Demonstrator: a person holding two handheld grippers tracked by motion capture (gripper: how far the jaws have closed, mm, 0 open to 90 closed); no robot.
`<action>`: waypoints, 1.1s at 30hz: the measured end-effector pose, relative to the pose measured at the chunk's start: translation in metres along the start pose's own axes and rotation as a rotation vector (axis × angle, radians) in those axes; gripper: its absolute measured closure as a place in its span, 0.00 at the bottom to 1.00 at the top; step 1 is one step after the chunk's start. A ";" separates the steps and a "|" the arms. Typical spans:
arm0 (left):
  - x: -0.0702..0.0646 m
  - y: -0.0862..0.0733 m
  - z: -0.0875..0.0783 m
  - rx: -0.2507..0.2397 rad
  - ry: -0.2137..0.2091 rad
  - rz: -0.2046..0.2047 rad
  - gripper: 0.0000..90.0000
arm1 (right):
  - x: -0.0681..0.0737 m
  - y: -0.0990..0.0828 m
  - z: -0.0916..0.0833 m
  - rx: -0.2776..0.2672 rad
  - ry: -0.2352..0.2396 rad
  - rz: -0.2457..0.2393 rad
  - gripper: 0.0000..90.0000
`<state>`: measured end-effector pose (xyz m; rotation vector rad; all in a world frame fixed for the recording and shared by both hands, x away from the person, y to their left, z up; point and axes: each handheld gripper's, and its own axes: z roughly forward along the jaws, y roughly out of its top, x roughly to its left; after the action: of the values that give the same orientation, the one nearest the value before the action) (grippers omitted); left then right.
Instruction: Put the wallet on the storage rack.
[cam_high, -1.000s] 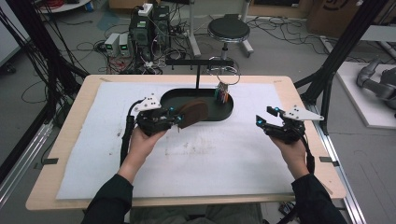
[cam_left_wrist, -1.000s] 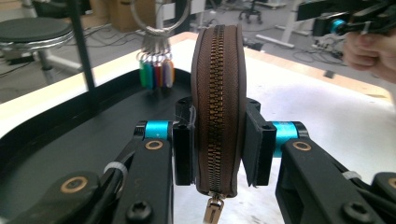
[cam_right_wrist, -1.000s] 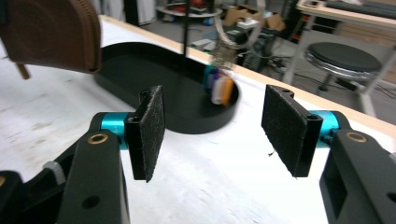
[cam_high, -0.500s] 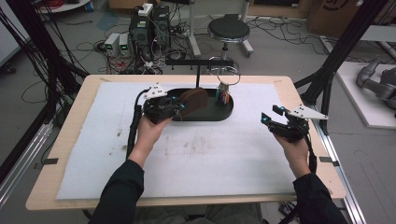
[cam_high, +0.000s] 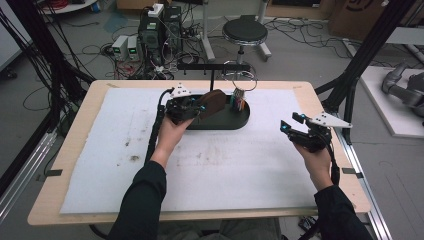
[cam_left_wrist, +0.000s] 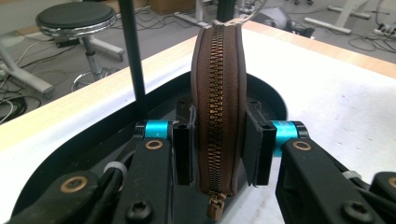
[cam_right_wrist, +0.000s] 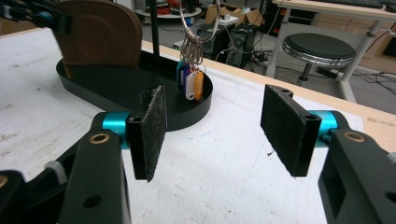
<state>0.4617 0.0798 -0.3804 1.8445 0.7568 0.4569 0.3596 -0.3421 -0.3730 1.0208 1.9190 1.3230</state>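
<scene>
Brown zip pouch (cam_left_wrist: 218, 107) stands on edge, clamped flat-side to flat-side between the left gripper (cam_left_wrist: 218, 149) pads, zipper edge facing the camera, long axis running up the frame. In the high view it sits upper centre, over the black oval tray (cam_high: 235, 119). Right gripper (cam_high: 291, 125), middle right, holds its jaws wide apart over the white mat (cam_high: 240, 165).

The brown pouch (cam_left_wrist: 218, 102) looks like smooth leather, with a brass-coloured metal zip. The tray (cam_high: 227, 120) under it is shiny black plastic. The tags (cam_right_wrist: 191, 84) look like glossy coloured plastic on thin metal rings. The pads (cam_right_wrist: 152, 126) on the right tongs (cam_right_wrist: 219, 130) are rough and matt black. The desk (cam_high: 75, 135) has a pale wooden edge and a white, maybe foamy, cover.
</scene>
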 end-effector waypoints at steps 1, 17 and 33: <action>0.001 -0.001 0.003 0.002 0.006 -0.002 0.76 | 0.000 0.000 0.000 0.002 -0.003 0.000 0.46; 0.012 -0.022 0.030 0.047 0.039 -0.053 0.76 | -0.001 -0.001 0.001 0.013 0.002 0.001 0.46; 0.010 -0.029 0.041 0.067 0.046 -0.026 0.73 | -0.002 -0.001 0.000 0.012 -0.002 0.002 0.47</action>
<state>0.4859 0.0663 -0.4228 1.8897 0.8354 0.4636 0.3602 -0.3442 -0.3741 1.0297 1.9270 1.3130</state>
